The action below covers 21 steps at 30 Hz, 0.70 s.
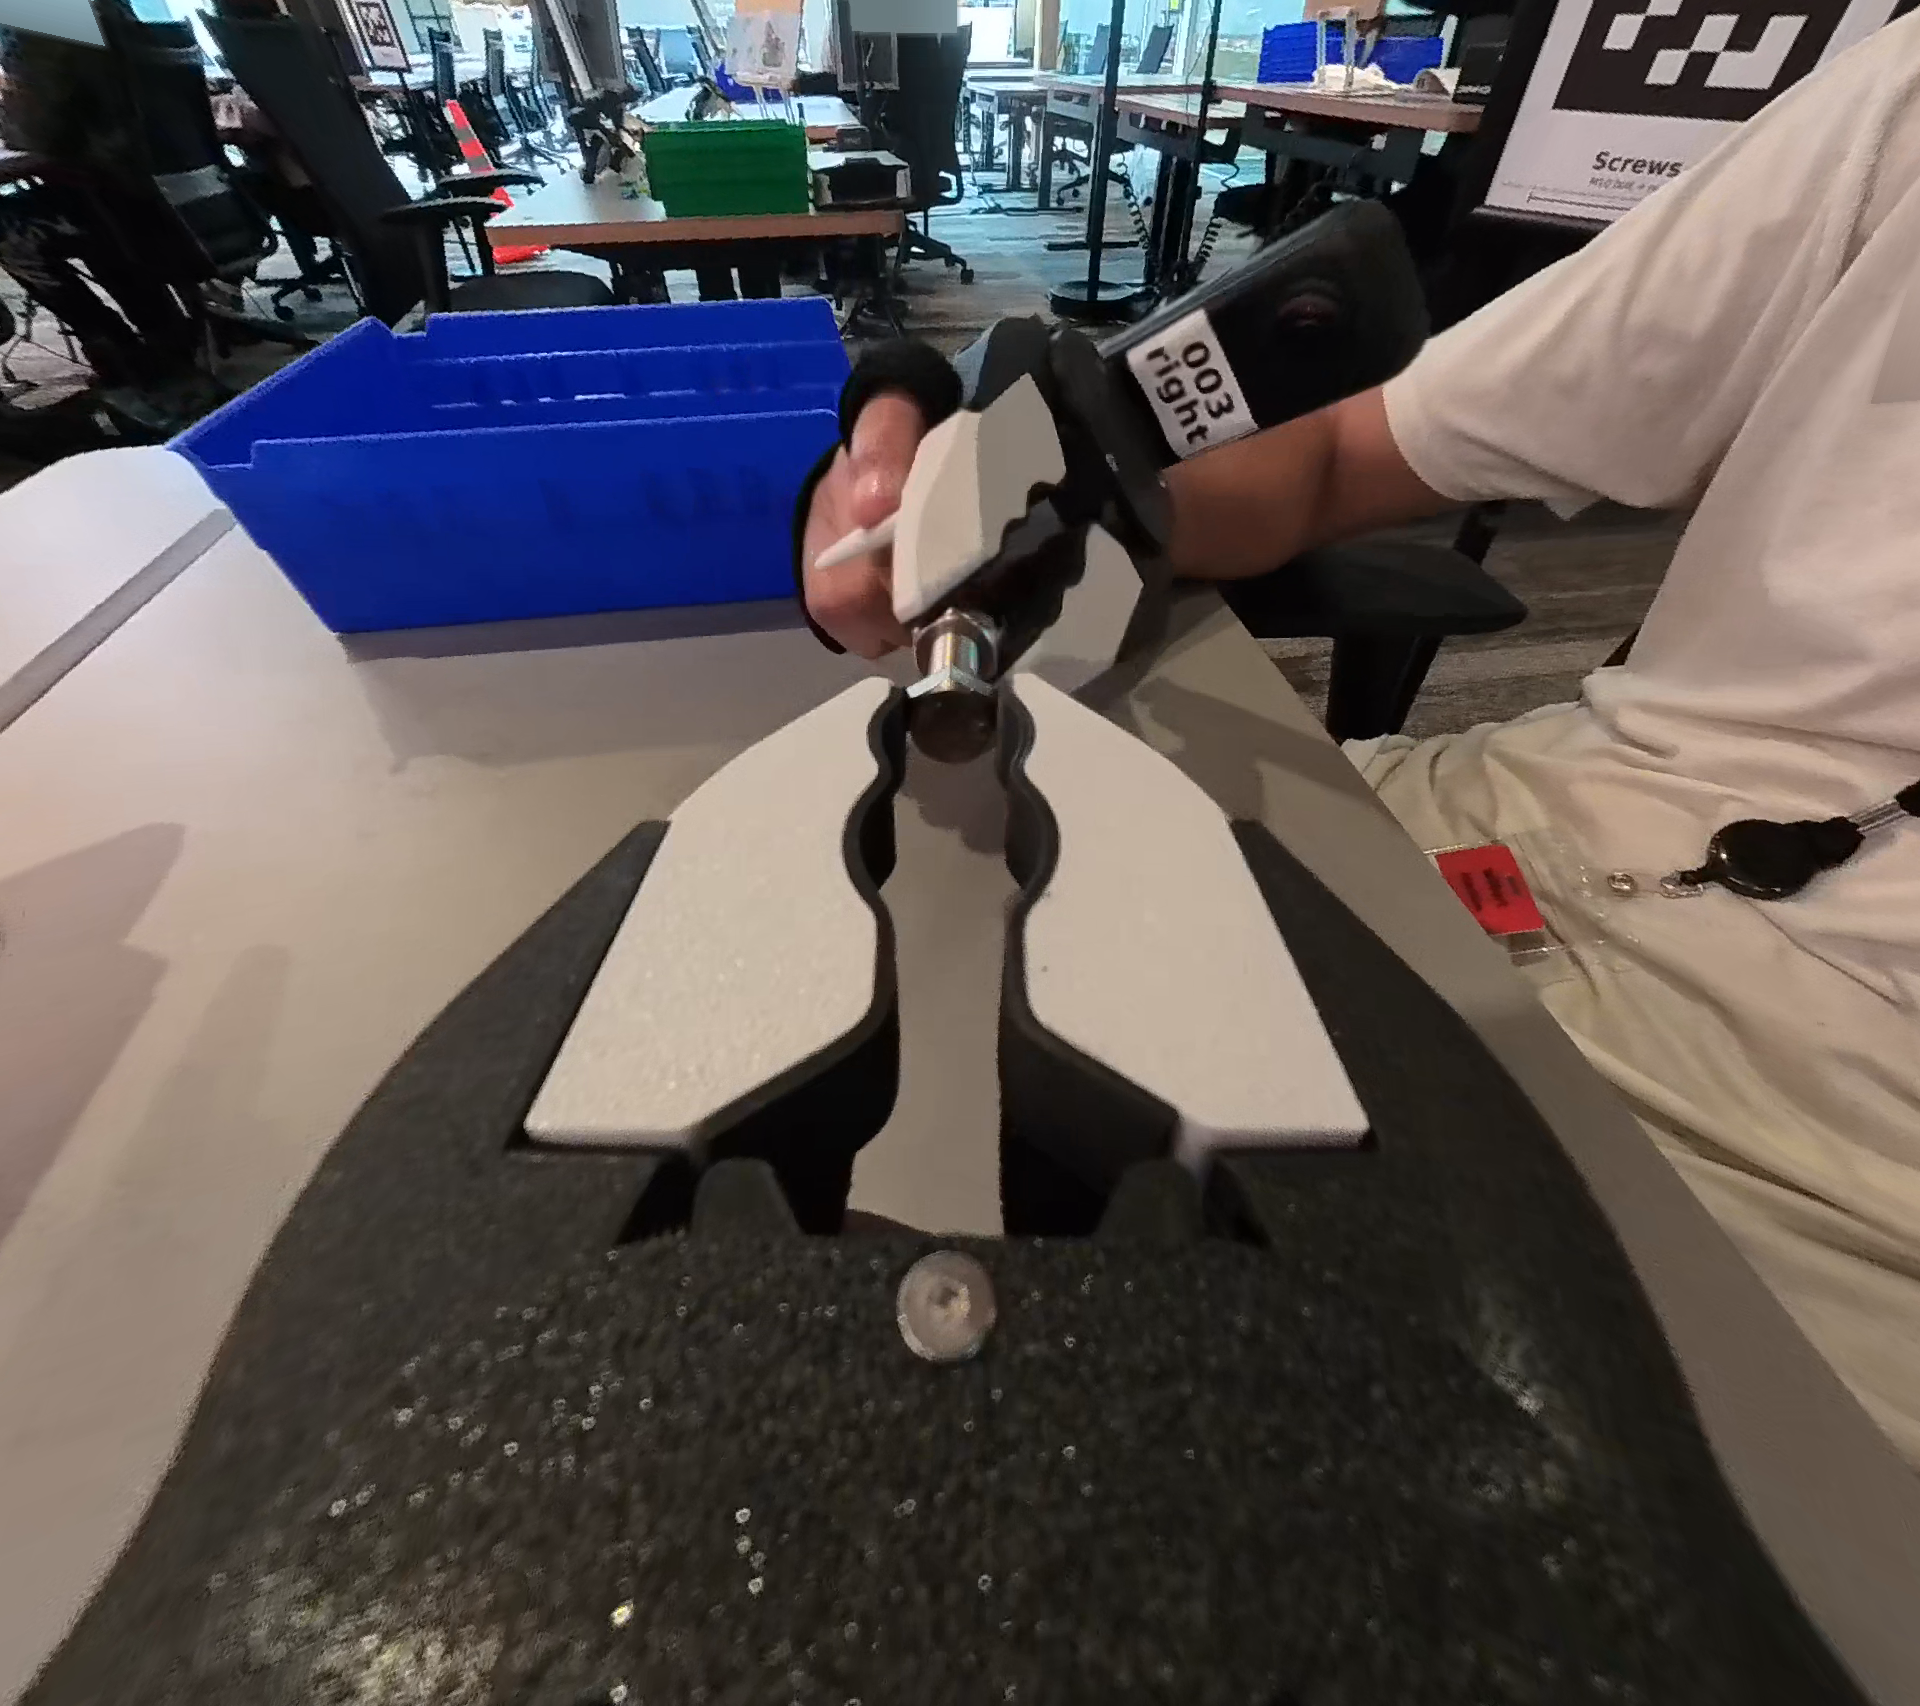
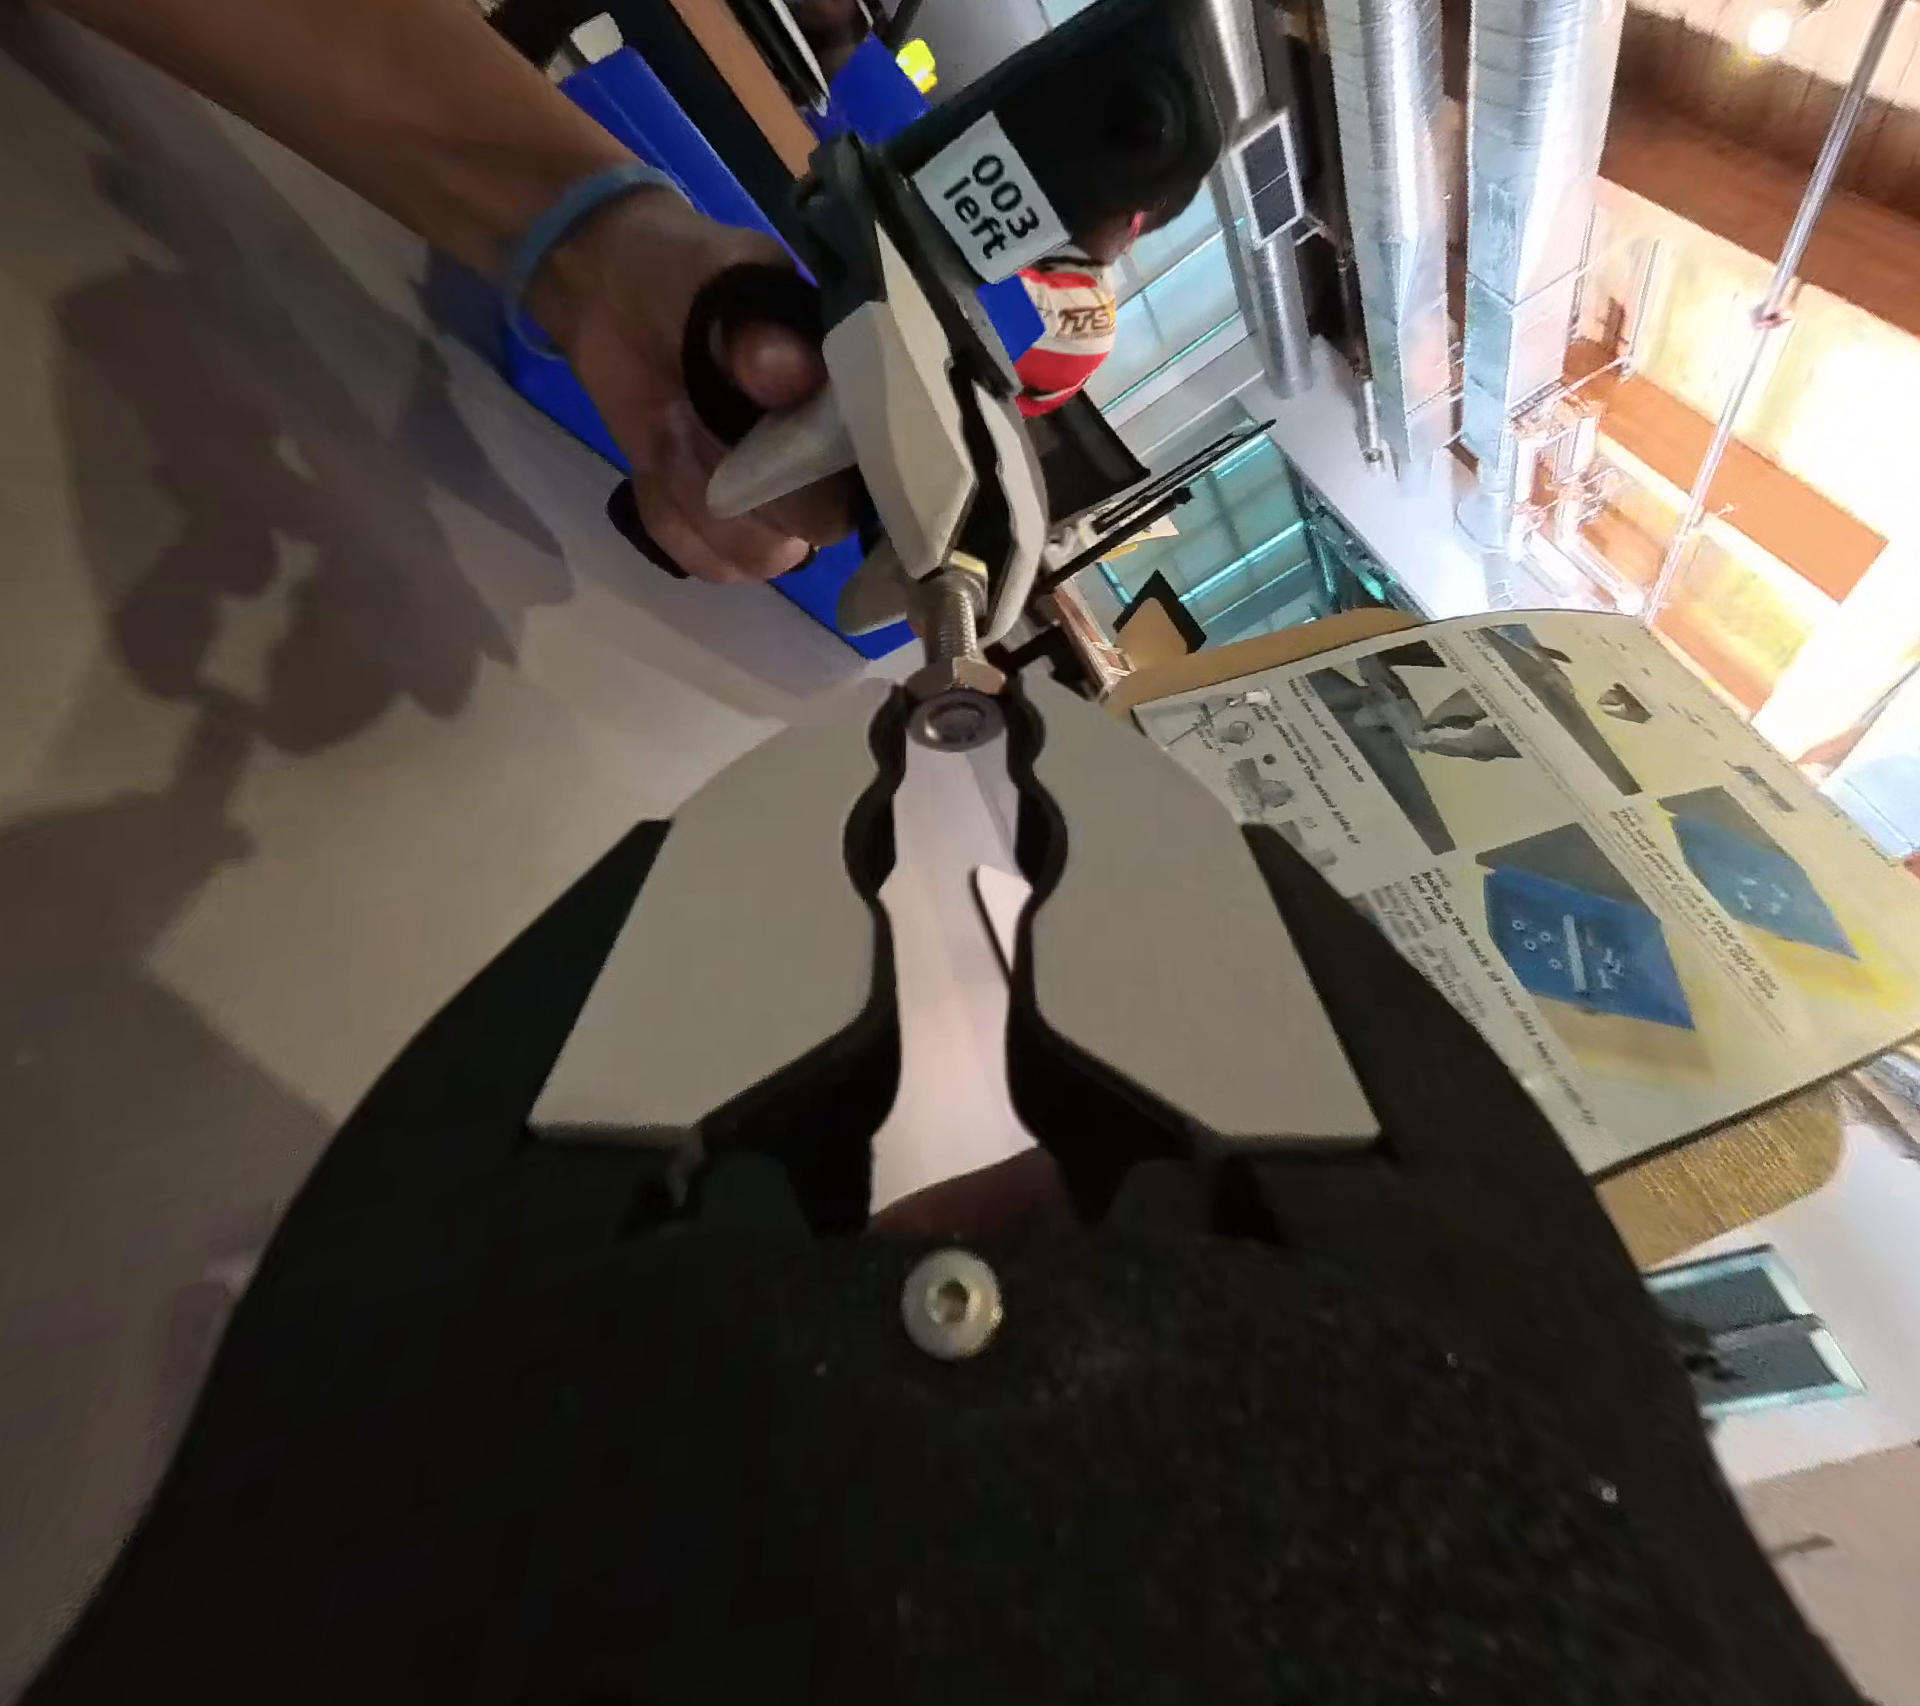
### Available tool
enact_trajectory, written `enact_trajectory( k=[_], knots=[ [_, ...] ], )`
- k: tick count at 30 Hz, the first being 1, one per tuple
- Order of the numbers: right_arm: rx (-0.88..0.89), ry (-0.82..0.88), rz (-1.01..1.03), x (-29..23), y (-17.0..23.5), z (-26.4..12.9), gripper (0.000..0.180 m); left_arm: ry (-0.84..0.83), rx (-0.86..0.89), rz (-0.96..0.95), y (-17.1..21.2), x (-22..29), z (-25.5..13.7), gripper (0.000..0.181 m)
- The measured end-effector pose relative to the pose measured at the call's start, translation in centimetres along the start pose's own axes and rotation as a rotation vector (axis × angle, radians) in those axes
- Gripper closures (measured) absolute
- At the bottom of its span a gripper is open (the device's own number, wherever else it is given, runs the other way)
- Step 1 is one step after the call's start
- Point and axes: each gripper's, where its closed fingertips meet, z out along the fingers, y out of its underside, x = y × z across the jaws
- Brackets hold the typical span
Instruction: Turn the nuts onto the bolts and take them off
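Note:
A silver bolt spans the gap between my two grippers, which meet tip to tip above the grey table [image 1: 312, 773]. My left gripper [image 1: 951, 716] is shut on the bolt's hex head [image 1: 940, 688]; the shaft [image 1: 951, 648] runs away into the right gripper [image 1: 961, 617]. In the right wrist view, my right gripper [image 2: 948, 711] is shut on a hex nut [image 2: 958, 680] at the end of the threaded shaft [image 2: 951, 612]. The shaft leads back to the left gripper [image 2: 961, 570]. A hand holds each gripper.
A blue bin [image 1: 520, 461] stands on the table behind the grippers. A person in white clothes [image 1: 1662, 721] sits at the table's right edge. An instruction sheet on a board [image 2: 1507, 877] stands beyond the bolt. Office chairs and desks fill the background. The grippers are tip to tip, or close to it.

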Motion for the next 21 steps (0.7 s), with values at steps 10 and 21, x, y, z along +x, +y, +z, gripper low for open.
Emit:
enact_trajectory(
  k=[10, 21],
  knots=[
    [0.103, -0.462, 1.293, 0.3, -0.5, 0.8, 0.162, -0.062, 0.007, 0.036, -0.5, -0.8, -0.7, 0.165],
    [-0.012, 0.021, -0.004, 0.0, -0.3, 0.1, 0.141, 0.01, 0.042, -0.037, -0.6, -0.3, -0.8, 0.165]
  ],
)
